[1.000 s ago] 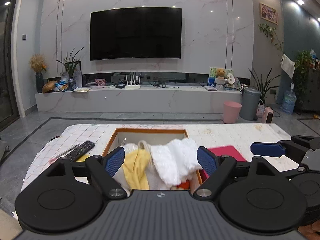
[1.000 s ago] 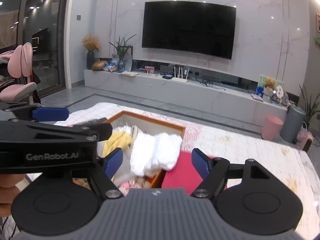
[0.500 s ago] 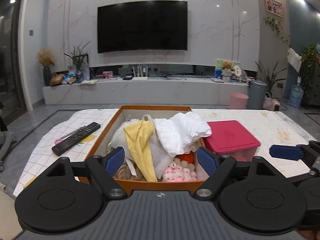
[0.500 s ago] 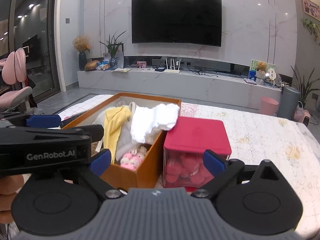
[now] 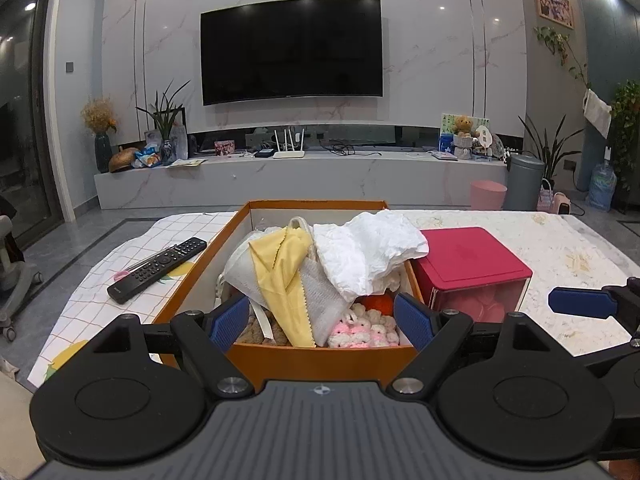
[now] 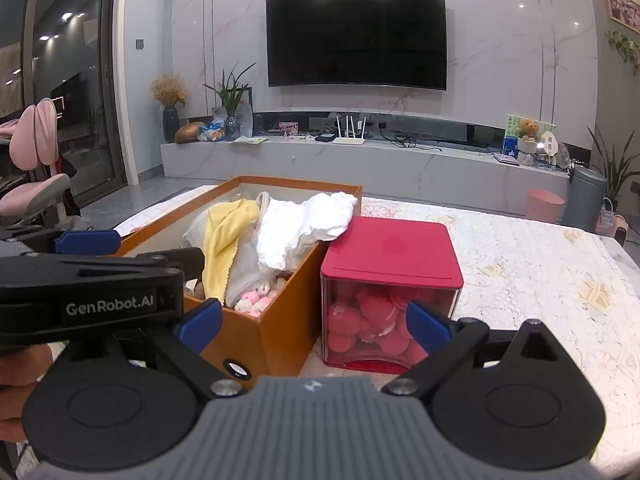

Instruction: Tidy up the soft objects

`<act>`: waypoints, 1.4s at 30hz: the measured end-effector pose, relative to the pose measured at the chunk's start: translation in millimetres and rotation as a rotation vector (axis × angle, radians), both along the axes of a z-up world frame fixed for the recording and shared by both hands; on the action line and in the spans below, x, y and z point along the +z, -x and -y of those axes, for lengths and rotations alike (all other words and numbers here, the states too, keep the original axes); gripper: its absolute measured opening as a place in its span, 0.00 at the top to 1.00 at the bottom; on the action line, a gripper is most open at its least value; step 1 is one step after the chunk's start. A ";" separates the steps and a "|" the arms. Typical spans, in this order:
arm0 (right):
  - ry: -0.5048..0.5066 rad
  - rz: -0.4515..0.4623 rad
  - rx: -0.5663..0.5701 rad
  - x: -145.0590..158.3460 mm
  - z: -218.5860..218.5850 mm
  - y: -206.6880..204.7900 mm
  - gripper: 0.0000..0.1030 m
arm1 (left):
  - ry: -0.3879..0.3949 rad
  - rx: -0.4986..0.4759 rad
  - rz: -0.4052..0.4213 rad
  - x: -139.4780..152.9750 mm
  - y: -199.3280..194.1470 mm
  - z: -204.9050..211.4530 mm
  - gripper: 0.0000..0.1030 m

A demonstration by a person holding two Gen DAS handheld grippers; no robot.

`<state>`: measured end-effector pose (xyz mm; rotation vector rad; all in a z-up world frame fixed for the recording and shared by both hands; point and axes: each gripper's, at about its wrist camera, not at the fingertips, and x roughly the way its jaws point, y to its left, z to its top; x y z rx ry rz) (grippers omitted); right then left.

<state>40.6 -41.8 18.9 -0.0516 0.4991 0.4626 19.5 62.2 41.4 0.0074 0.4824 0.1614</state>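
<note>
An orange box (image 5: 320, 360) holds a heap of soft things: a white cloth (image 5: 368, 248) draped over its right wall, a yellow cloth (image 5: 280, 272), and a pink knitted piece (image 5: 360, 330). My left gripper (image 5: 322, 320) hovers open just before the box's near wall, holding nothing. To the right stands a clear box with a red lid (image 6: 394, 248), full of pink soft balls (image 6: 368, 320). Open wide and empty, my right gripper (image 6: 315, 326) hangs in front of it. One of the right gripper's blue pads (image 5: 580, 303) shows at the left view's edge.
A black remote (image 5: 158, 269) lies on the checked cloth (image 5: 100, 300) left of the orange box. The pale patterned tabletop (image 6: 540, 272) stretches to the right. A hand (image 6: 20, 364) holds the left gripper. Behind are a TV wall, a low shelf and bins.
Both grippers have drawn back and sunk, so both boxes now show in full. The right jaws have spread wider. The white cloth lies draped on the heap.
</note>
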 end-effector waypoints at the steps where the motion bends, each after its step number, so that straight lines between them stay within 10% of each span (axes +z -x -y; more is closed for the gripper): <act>1: 0.002 -0.003 0.001 -0.9 -0.5 0.0 0.06 | 0.001 0.001 0.000 0.1 -0.5 0.2 0.07; 42: 0.005 -0.025 0.031 -17.0 -5.4 -1.6 0.06 | -0.002 0.025 -0.025 -6.2 0.5 1.6 0.07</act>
